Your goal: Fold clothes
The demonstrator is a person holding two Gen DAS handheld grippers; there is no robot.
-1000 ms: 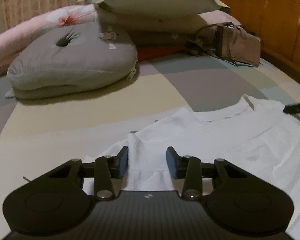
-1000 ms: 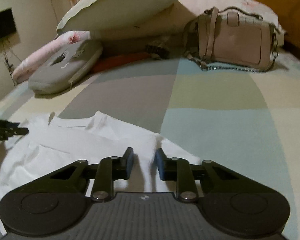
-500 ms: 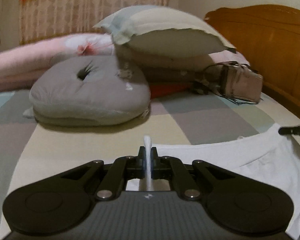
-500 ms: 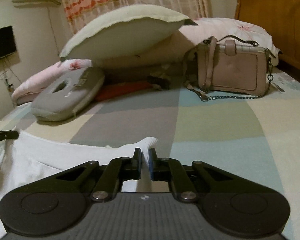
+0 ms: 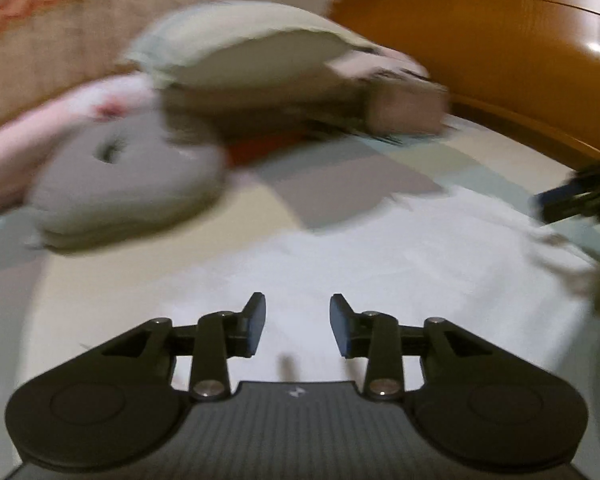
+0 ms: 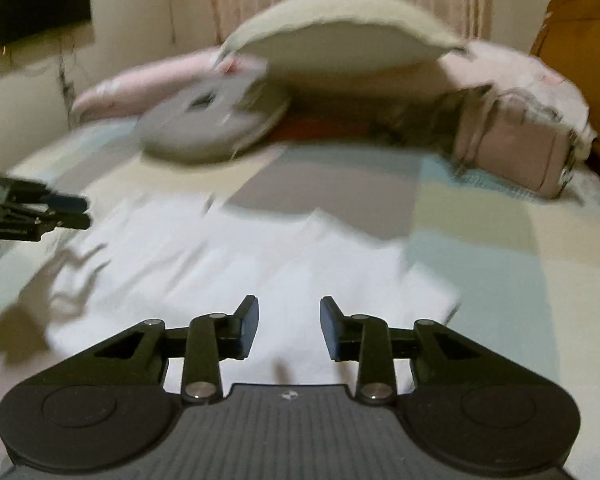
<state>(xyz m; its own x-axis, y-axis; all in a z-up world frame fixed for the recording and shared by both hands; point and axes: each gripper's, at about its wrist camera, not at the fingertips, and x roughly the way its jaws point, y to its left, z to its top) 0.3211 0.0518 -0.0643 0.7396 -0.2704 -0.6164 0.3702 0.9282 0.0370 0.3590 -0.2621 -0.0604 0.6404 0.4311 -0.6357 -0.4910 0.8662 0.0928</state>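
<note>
The left gripper (image 5: 297, 330) hangs above a white garment (image 5: 380, 264) with its jaws parted and nothing between them; they have just been opening, and the cloth lies free below. The right gripper (image 6: 288, 328) does the same, jaws apart and empty, also just opened, over the same white garment (image 6: 236, 264). The garment is spread flat on the bed (image 6: 500, 248), whose cover is a patchwork of grey, cream and pale blue blocks. Beyond the garment, toward the head of the bed, sits a round grey cushion (image 5: 128, 184) with a dimple in its middle. Behind the cushion a large pale pillow (image 6: 340, 36) is propped up. A pink handbag (image 6: 520, 152) rests to the right of that pillow, near the wooden headboard (image 5: 500, 40). Both views are blurred with motion, so finer detail cannot be made out.
</note>
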